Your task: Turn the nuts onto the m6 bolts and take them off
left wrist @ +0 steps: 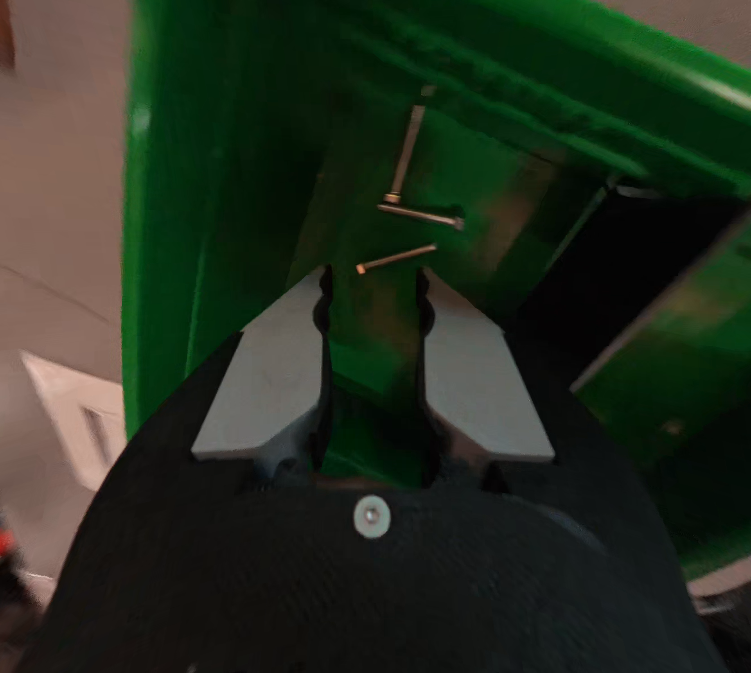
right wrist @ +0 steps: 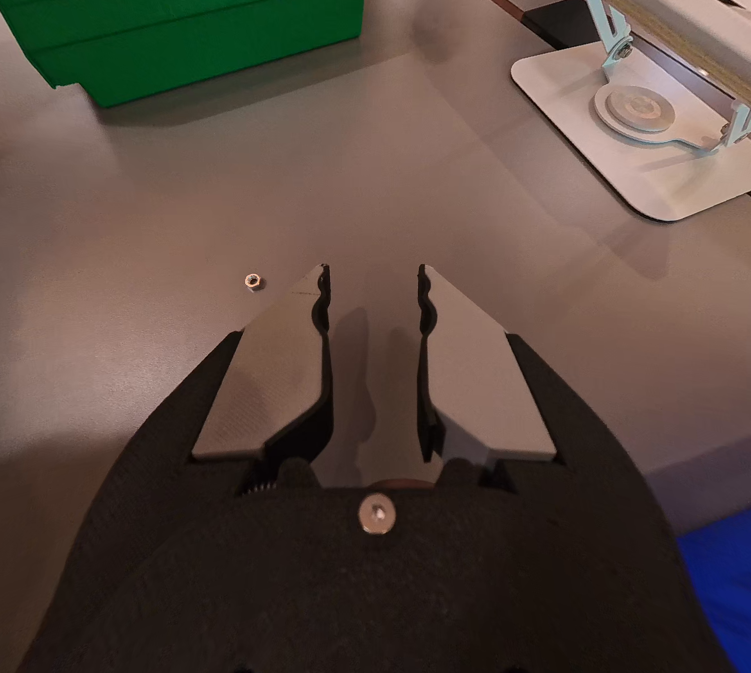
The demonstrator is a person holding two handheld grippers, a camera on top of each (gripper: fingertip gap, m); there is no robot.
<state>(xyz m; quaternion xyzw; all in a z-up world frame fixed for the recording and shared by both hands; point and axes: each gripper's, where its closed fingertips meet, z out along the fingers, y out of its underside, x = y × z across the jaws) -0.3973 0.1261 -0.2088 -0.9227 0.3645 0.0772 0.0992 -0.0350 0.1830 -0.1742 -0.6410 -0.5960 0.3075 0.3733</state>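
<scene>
In the left wrist view my left gripper (left wrist: pixel 374 271) is open and empty, over a compartment of a green bin (left wrist: pixel 227 125). Three long bolts lie on the bin floor just beyond the fingertips: the nearest (left wrist: pixel 396 258), a middle one (left wrist: pixel 420 215) and a far one (left wrist: pixel 407 153). The view is blurred. In the right wrist view my right gripper (right wrist: pixel 374 271) is open and empty, low over the grey table (right wrist: pixel 406 186). A small silver nut (right wrist: pixel 254 282) lies on the table just left of the left fingertip (right wrist: pixel 319 275).
The green bin (right wrist: pixel 195 11) stands at the far left in the right wrist view. A white stand with a light blue bracket and a board (right wrist: pixel 634 117) is at the far right. Something blue (right wrist: pixel 715 588) shows at the lower right edge. My hands' fingertips stand some 35 cm from each other. To reach the small silver nut (right wrist: pixel 254 282) in a straight line is about 8 cm for my right fingers, about 35 cm for my left.
</scene>
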